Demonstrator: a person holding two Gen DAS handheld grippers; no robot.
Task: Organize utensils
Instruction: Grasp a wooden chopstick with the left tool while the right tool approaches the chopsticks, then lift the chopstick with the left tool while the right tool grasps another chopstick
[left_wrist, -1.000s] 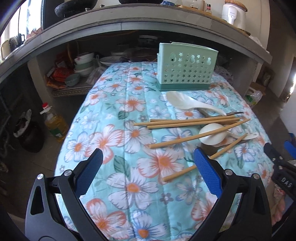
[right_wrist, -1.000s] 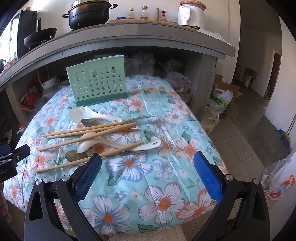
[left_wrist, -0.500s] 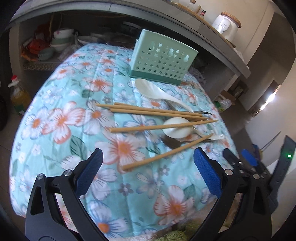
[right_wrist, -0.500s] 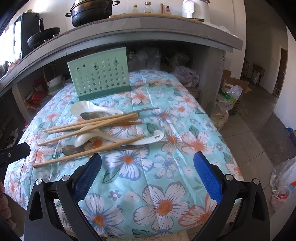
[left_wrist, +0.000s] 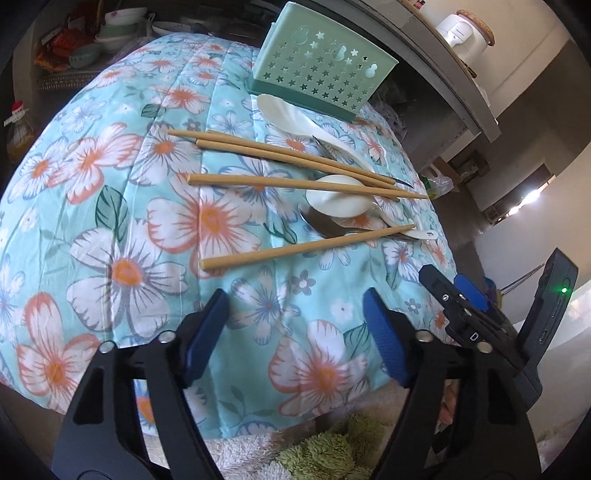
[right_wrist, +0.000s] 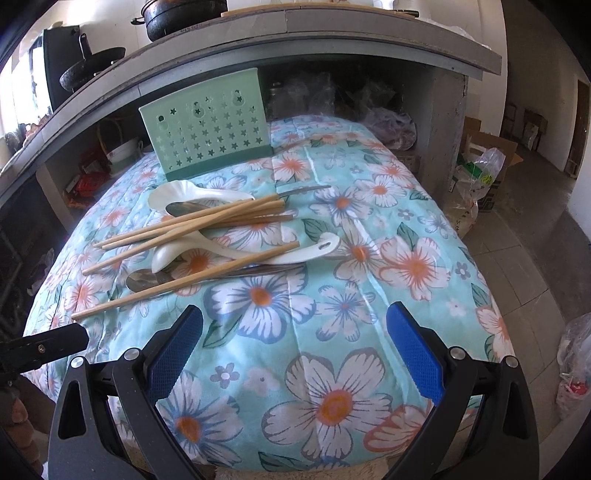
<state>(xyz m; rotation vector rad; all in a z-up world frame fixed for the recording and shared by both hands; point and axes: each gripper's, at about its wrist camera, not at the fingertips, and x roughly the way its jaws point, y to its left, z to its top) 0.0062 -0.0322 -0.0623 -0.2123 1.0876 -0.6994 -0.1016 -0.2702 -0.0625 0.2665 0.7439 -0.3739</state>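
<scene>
A pile of utensils lies on the floral cloth: several wooden chopsticks (left_wrist: 295, 181) (right_wrist: 184, 225), two white spoons (left_wrist: 336, 201) (right_wrist: 236, 251) and metal spoons (left_wrist: 325, 227) (right_wrist: 144, 280). A mint green holder (left_wrist: 317, 70) (right_wrist: 210, 125) with star cut-outs stands upright behind them. My left gripper (left_wrist: 295, 328) is open and empty, just short of the nearest chopstick (left_wrist: 306, 247). My right gripper (right_wrist: 291, 343) is open and empty over the cloth's near part, and also shows at the right in the left wrist view (left_wrist: 461, 295).
The floral-covered table (right_wrist: 369, 295) stands against a grey counter (right_wrist: 295, 40) with pots on top. Bowls and packets sit on a low shelf at the left (left_wrist: 92, 48). Bags and boxes stand on the floor at the right (right_wrist: 476, 177). An oil bottle (left_wrist: 16, 129) stands on the floor at the left.
Both grippers have moved closer to the utensil pile. The left one has tilted down toward the nearest chopstick and its jaws have narrowed a little.
</scene>
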